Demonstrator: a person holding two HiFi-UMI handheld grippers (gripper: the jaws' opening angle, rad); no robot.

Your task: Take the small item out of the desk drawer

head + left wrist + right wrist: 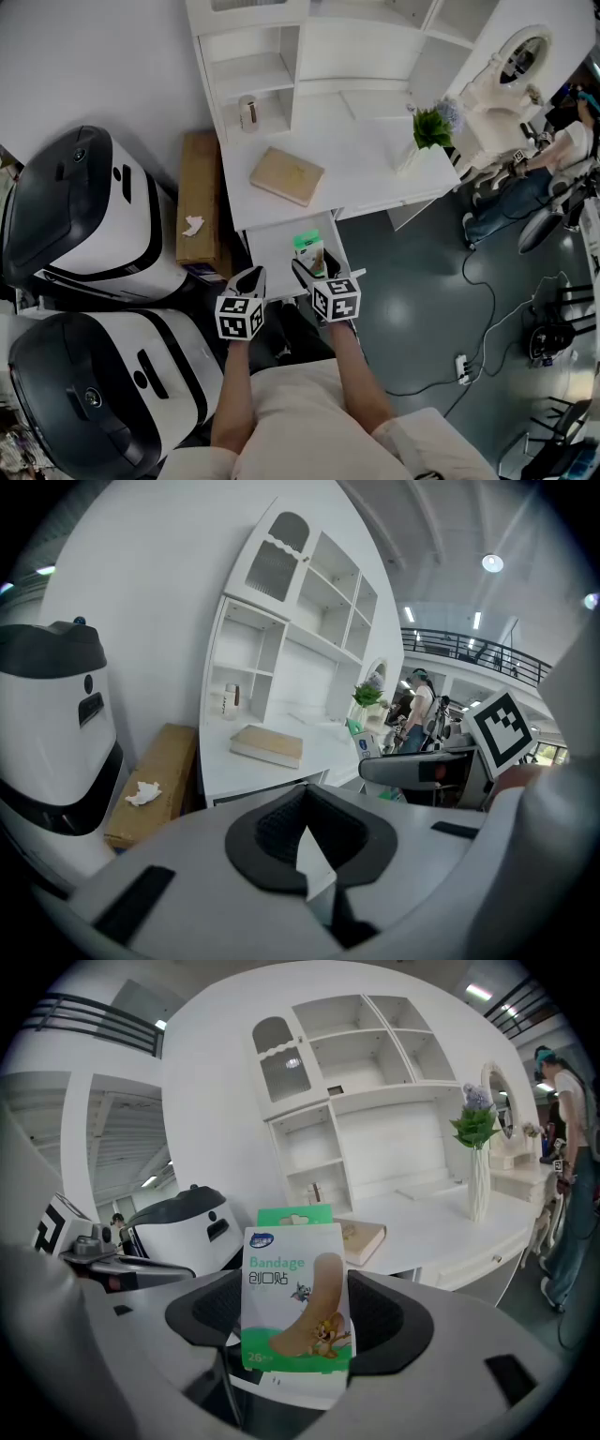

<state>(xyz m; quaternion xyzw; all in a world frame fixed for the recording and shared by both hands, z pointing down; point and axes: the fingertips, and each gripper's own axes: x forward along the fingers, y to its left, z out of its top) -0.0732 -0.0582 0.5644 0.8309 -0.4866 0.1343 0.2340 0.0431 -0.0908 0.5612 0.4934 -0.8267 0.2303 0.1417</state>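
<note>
Green-white cardboard bandage pack (293,1288) upright, clamped in our right gripper (298,1321), over open white desk drawer (274,251). At its 9 o'clock, left gripper (309,841), jaws together, empty. Risk we see: grip sits low; a tilt could pivot pack, dropping it into drawer.

White desk (361,141), glossy grey floor (422,291)

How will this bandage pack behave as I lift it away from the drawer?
Probably light: the bandage pack is a thin, flat carton. Held upright by its lower part in the right hand-held gripper, its top may flex or twist. The printed face looks smooth, so it could slip if the grip loosens.
</note>
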